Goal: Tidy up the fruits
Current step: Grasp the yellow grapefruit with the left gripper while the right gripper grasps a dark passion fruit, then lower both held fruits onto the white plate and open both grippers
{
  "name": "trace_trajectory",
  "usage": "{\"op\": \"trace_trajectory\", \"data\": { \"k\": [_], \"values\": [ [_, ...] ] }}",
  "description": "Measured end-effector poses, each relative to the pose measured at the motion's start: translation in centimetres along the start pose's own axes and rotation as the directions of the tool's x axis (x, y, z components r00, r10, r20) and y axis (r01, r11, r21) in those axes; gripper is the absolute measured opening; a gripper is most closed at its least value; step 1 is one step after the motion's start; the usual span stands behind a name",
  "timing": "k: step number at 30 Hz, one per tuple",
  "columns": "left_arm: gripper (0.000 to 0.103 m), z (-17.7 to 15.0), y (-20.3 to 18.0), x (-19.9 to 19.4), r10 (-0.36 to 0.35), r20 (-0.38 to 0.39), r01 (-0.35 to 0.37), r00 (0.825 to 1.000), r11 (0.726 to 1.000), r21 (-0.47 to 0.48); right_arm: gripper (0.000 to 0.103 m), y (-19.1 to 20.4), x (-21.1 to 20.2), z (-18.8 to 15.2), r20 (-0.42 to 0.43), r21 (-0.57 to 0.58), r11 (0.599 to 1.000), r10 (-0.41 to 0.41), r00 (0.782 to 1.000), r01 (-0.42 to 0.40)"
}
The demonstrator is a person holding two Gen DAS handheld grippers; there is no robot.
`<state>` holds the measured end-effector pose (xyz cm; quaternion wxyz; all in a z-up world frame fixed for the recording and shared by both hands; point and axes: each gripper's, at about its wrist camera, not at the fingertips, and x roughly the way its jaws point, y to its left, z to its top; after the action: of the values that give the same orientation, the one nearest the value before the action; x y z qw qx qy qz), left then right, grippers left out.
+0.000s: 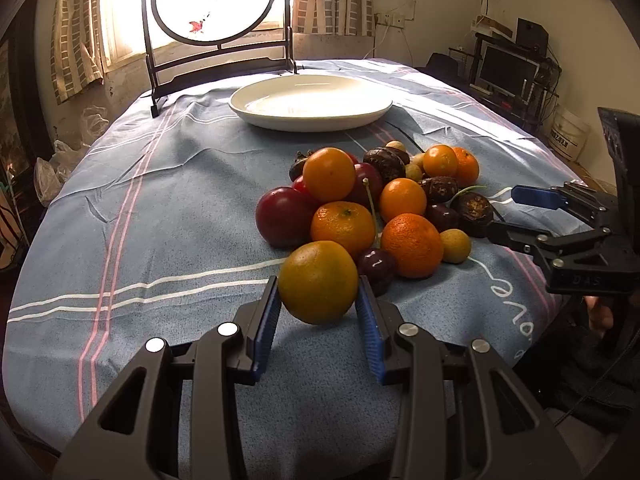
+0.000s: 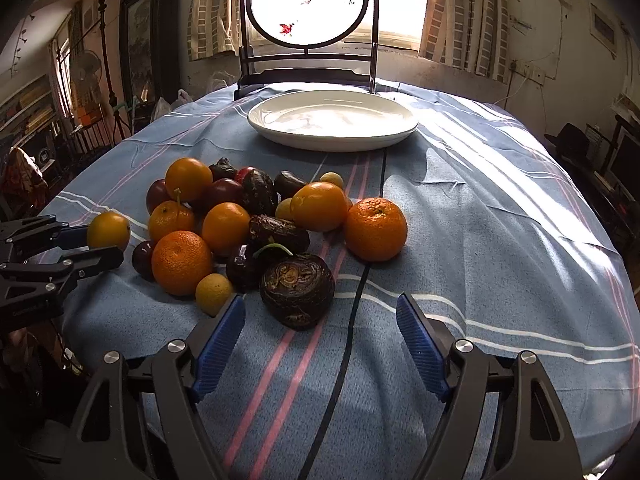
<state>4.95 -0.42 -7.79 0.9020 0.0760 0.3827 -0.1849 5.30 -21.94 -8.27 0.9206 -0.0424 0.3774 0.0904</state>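
Nearest, the left gripper [image 1: 318, 304] is clamping a yellow-orange citrus [image 1: 318, 282] between its blue pads, at the near edge of the fruit pile [image 1: 384, 204]. The right gripper [image 2: 320, 320] is standing with its jaws apart, gripping nothing; a dark brown wrinkled fruit [image 2: 297, 290] is lying on the striped blue tablecloth [image 2: 500, 240] just beyond its tips, toward the left pad. Behind it, oranges, dark red plums and small yellow fruits are sitting heaped together. Farther back, a white plate [image 2: 332, 136] is resting empty, in front of a round framed screen [image 2: 308, 2].
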Motion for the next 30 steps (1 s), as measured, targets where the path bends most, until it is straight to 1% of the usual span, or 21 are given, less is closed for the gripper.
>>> {"op": "trace_trajectory", "data": {
  "k": [2, 4, 5, 6, 7, 8, 9, 10, 13, 15, 18, 22, 26, 30],
  "values": [
    [0.037, 0.0, 0.2, 0.1, -0.002, -0.004, 0.002, 1.0, 1.0, -0.012, 0.077, 0.1, 0.7, 0.5, -0.007, -0.002, 1.0, 0.006, 1.0, -0.006],
    [0.037, -0.1, 0.5, 0.1, -0.007, -0.008, 0.007, 1.0, 1.0, -0.024, 0.072, 0.3, 1.3, 0.9, -0.024, -0.004, 1.0, 0.017, 1.0, -0.017],
    [0.037, -0.1, 0.6, 0.1, -0.009, -0.008, 0.009, 1.0, 1.0, -0.028, 0.067, 0.4, 1.5, 1.0, -0.033, -0.008, 1.0, 0.021, 0.999, -0.022],
    [0.037, -0.1, 0.6, 0.1, -0.01, -0.008, 0.01, 1.0, 0.999, -0.031, 0.059, 0.5, 1.9, 1.1, -0.045, -0.012, 1.0, 0.024, 0.999, -0.025],
    [0.037, -0.1, 0.7, 0.1, -0.012, -0.007, 0.011, 1.0, 0.999, -0.033, 0.056, 0.6, 2.2, 1.1, -0.06, -0.011, 0.999, 0.032, 0.998, -0.033],
    [0.037, -0.2, 0.7, 0.1, -0.012, -0.006, 0.012, 1.0, 0.999, -0.034, 0.047, 0.7, 2.3, 1.0, -0.067, -0.006, 0.999, 0.043, 0.997, -0.043],
    [0.037, -0.2, 0.7, 0.1, -0.012, -0.007, 0.012, 1.0, 0.999, -0.036, 0.044, 0.8, 2.3, 1.0, -0.065, -0.006, 0.999, 0.042, 0.997, -0.042],
    [0.037, -0.2, 0.8, 0.1, -0.012, -0.007, 0.012, 1.0, 0.999, -0.038, 0.044, 0.8, 2.1, 0.9, -0.055, -0.004, 0.999, 0.038, 0.998, -0.039],
    [0.037, -0.2, 1.1, -0.3, -0.012, 0.002, 0.012, 1.0, 0.999, -0.046, 0.043, 0.3, 0.8, 0.4, -0.018, 0.038, 0.994, 0.105, 0.994, -0.104],
    [0.037, -0.2, 1.3, -0.8, -0.012, 0.013, 0.012, 1.0, 0.998, -0.054, 0.043, 0.0, -0.2, 0.1, 0.012, 0.05, 0.99, 0.131, 0.991, -0.131],
    [0.037, 0.0, 1.5, -1.4, -0.014, 0.031, 0.016, 0.999, 0.998, -0.062, 0.043, -1.0, -1.5, -0.2, 0.054, 0.075, 0.985, 0.149, 0.987, -0.153],
    [0.037, 0.4, 1.7, -1.8, -0.025, 0.044, 0.028, 0.999, 0.997, -0.075, 0.043, -2.4, -2.7, -0.1, 0.079, 0.108, 0.981, 0.156, 0.985, -0.164],
    [0.037, 1.3, 2.1, -1.6, -0.026, 0.031, 0.028, 0.999, 0.996, -0.087, 0.043, -3.5, -3.3, 1.0, 0.106, 0.123, 0.979, 0.151, 0.983, -0.164],
    [0.037, 3.9, 2.9, -1.3, -0.045, 0.034, 0.048, 0.998, 0.994, -0.101, 0.043, -4.4, -3.0, 3.8, 0.109, 0.131, 0.975, 0.163, 0.981, -0.177]
  ]
}}
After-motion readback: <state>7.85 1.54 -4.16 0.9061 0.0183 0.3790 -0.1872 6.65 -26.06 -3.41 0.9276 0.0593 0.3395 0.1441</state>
